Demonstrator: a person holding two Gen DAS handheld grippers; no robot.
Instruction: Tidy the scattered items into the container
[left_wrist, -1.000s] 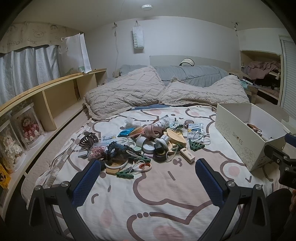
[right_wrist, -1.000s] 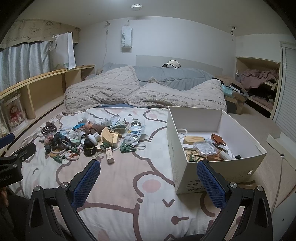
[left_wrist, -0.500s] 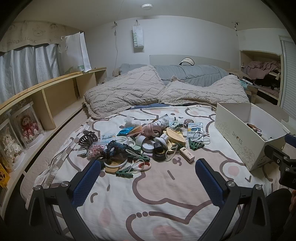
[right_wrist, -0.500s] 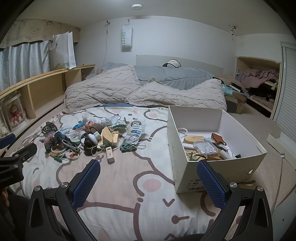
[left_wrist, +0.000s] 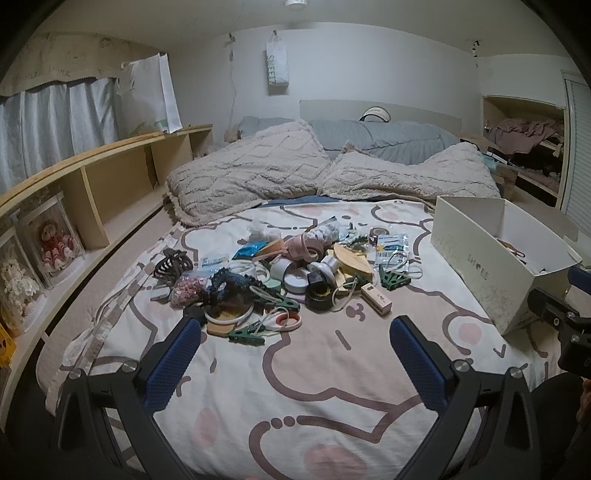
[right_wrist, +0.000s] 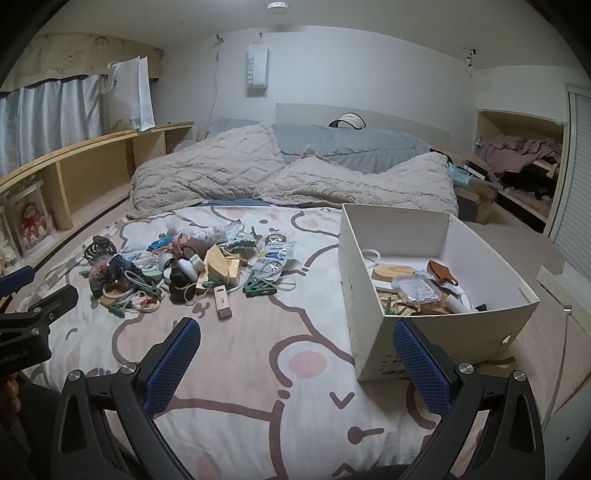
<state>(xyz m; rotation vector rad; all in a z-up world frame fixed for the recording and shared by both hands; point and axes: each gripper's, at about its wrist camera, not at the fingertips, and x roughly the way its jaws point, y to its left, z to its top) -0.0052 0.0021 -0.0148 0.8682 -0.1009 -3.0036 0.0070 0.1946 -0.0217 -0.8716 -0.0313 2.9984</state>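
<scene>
A pile of small items (left_wrist: 284, 273) lies on the patterned bedspread: hair clips, rings, tape rolls, green clothes pegs, a wooden piece, a small box (left_wrist: 376, 301). It also shows in the right wrist view (right_wrist: 184, 266). A white cardboard box (right_wrist: 439, 328) stands on the bed to the right, with several items inside; it shows in the left wrist view too (left_wrist: 491, 266). My left gripper (left_wrist: 295, 332) is open and empty, just short of the pile. My right gripper (right_wrist: 295, 334) is open and empty, beside the box's near corner.
Quilted pillows (left_wrist: 258, 181) and a grey duvet (left_wrist: 388, 136) lie at the head of the bed. A wooden shelf (left_wrist: 92, 177) with doll cases (left_wrist: 55, 240) runs along the left. A closet with clothes (right_wrist: 521, 162) is at the right.
Both grippers have drifted slightly; the views are nearly the same. Nothing has been picked up or moved.
</scene>
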